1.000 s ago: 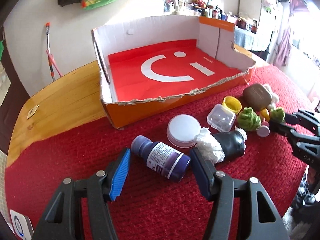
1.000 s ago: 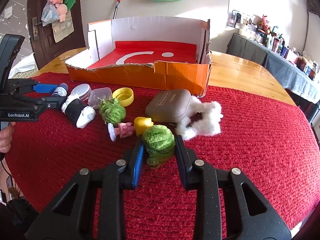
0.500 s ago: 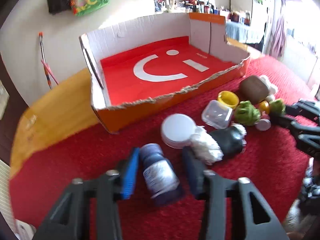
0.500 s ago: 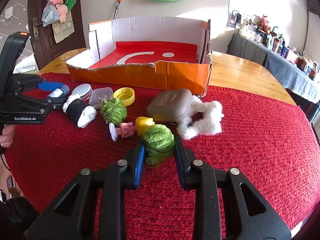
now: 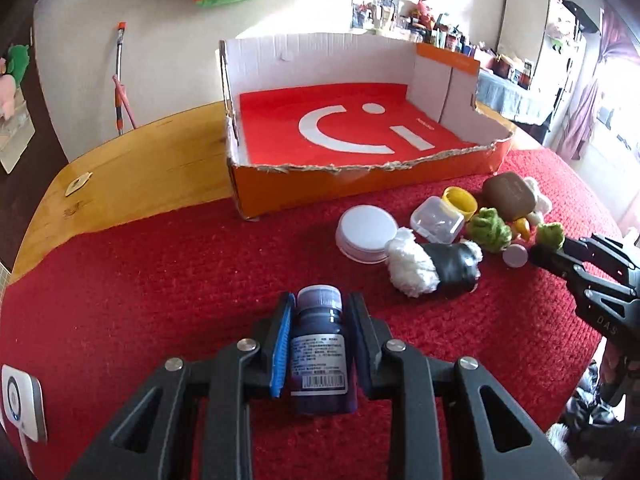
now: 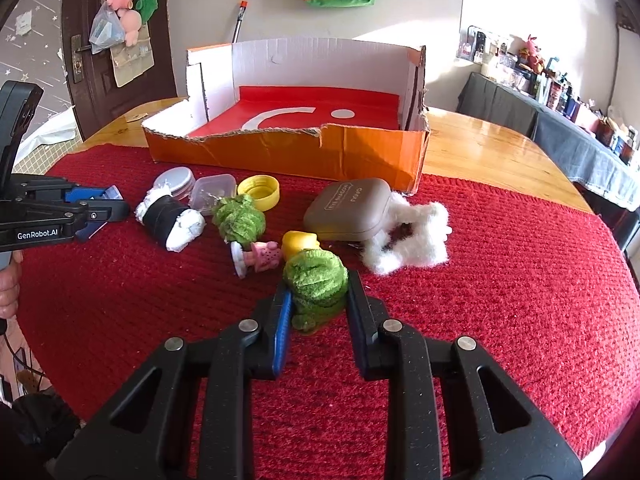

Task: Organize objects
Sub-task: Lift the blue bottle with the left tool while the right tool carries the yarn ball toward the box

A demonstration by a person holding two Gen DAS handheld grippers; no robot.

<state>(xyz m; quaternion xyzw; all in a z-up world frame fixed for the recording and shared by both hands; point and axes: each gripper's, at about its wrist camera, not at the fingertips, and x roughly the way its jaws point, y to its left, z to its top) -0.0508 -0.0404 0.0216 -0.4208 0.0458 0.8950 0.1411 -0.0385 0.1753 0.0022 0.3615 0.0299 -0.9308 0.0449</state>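
Observation:
My left gripper (image 5: 320, 320) is shut on a dark purple bottle (image 5: 319, 344) with a white label, held just above the red mat. My right gripper (image 6: 318, 292) is shut on a green fuzzy ball (image 6: 316, 278); it also shows at the right of the left wrist view (image 5: 551, 235). The orange cardboard box (image 5: 360, 178) with a red floor stands open behind the objects, with nothing in it. In the right wrist view the left gripper (image 6: 100, 210) is at the far left.
On the red mat (image 6: 500, 280) lie a white round lid (image 5: 366, 228), a clear small container (image 5: 437, 222), a yellow cap (image 5: 461, 199), a black-and-white roll (image 5: 436, 266), a second green ball (image 6: 239, 220), a brown case (image 6: 348, 210), a white fluffy piece (image 6: 416, 248) and a pink figure (image 6: 262, 258).
My left gripper closed on the purple bottle, which turned from lying crosswise to pointing along the fingers, and lifted it. My right gripper tightened on the green ball.

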